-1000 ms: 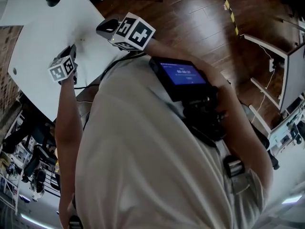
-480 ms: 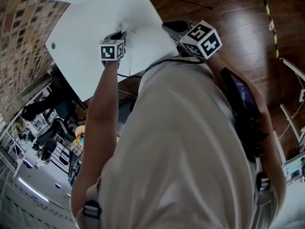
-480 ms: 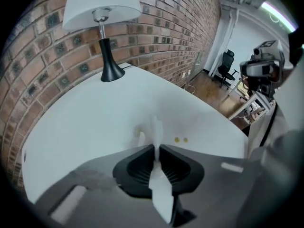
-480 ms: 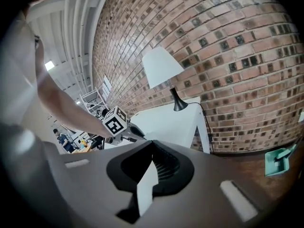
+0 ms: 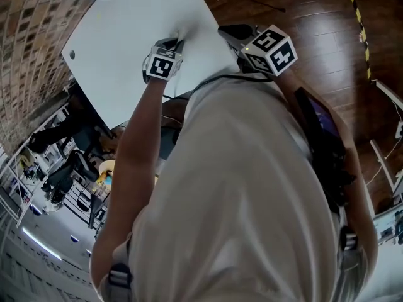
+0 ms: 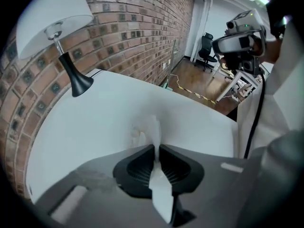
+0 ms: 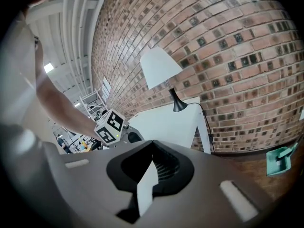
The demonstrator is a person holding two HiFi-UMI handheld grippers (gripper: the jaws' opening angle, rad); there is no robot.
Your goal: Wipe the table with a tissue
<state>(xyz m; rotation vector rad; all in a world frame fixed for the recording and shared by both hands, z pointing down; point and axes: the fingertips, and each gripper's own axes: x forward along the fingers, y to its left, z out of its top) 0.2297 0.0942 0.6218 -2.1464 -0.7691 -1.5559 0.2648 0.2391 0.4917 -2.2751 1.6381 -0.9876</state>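
Observation:
A white tissue (image 6: 151,129) sticks out crumpled from my left gripper (image 6: 156,147), which is shut on it. The gripper points steeply down and the tissue rests on the white table (image 6: 95,122). In the head view my left gripper (image 5: 174,43) is over the table (image 5: 119,36) near its front edge. My right gripper (image 5: 223,29) hovers just off that edge, to the right of the left one. In its own view the right gripper (image 7: 152,144) is shut, with nothing sticking out past its tips, and it looks level along the table (image 7: 166,122) at the left gripper's marker cube (image 7: 110,126).
A table lamp (image 6: 71,75) with a white shade stands at the table's far end by the brick wall (image 6: 137,27). A black cable (image 6: 254,122) hangs beside the person's white shirt. Wooden floor (image 5: 315,17) lies to the right, with a teal dustpan (image 7: 280,158) on it.
My left gripper has slid along the table toward its front edge and rolled, still holding the tissue. The right gripper has barely shifted in the last half second. The head camera swung earlier.

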